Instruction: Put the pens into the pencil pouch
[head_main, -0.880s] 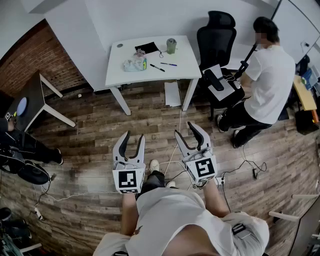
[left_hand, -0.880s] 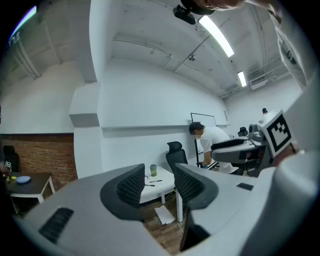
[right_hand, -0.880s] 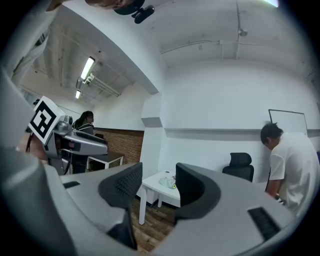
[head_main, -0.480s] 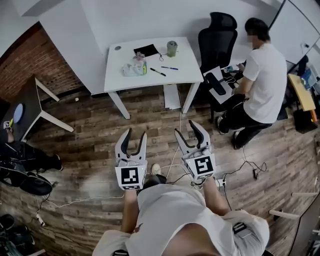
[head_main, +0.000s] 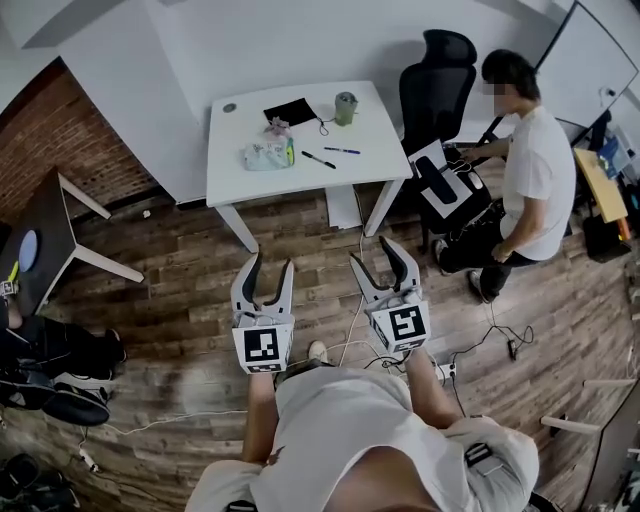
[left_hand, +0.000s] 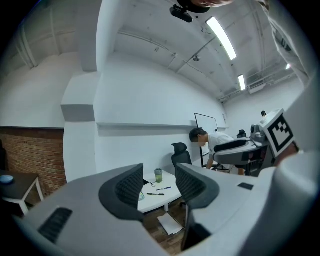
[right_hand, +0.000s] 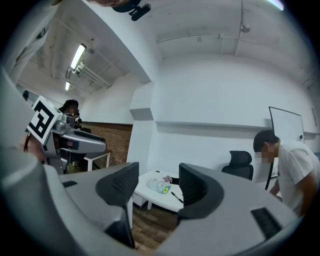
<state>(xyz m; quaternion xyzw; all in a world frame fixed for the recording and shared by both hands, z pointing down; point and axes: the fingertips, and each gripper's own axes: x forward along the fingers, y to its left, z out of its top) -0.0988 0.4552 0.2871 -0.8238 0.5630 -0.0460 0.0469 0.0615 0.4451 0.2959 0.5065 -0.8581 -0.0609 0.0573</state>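
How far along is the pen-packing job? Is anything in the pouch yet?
Nothing looks done: the black pen and blue pen lie on the table, beside the pouch, not in it. Nothing is in hand: the left tongs and right tongs are open and empty, held over the floor short of the table. Everything is left: reach the table, pick up each pen, put it in the pouch.

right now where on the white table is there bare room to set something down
The white table is bare along its near edge, below the pale pouch and black pen, and at its right end beyond the blue pen. Crowded: the back middle, with the black pad and green cup.
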